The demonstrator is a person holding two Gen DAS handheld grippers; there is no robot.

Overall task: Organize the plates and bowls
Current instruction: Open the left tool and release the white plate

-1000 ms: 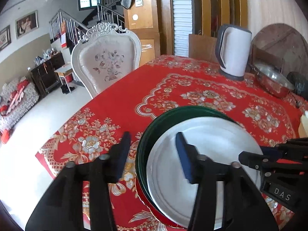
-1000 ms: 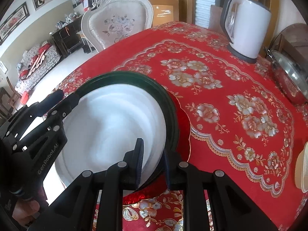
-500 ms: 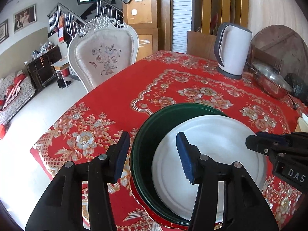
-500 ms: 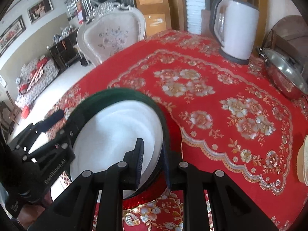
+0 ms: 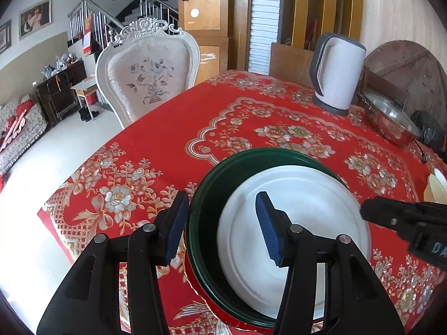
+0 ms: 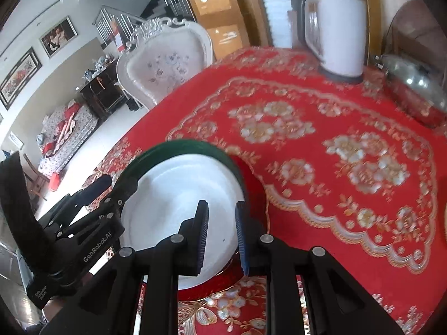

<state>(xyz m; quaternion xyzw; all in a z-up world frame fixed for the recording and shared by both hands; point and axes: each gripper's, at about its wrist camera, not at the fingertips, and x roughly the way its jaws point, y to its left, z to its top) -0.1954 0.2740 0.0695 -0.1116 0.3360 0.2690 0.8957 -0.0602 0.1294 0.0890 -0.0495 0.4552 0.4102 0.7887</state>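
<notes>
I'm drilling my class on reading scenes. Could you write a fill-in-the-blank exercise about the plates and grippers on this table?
1. The white plate lies inside a dark ____ dish.
2. Both dishes sit on a ____ plate underneath.
3. The right gripper is clamped on the ____ plate's rim.
4. The tablecloth is mostly ____ with a flower pattern.

Missing words: green; red; white; red
</notes>
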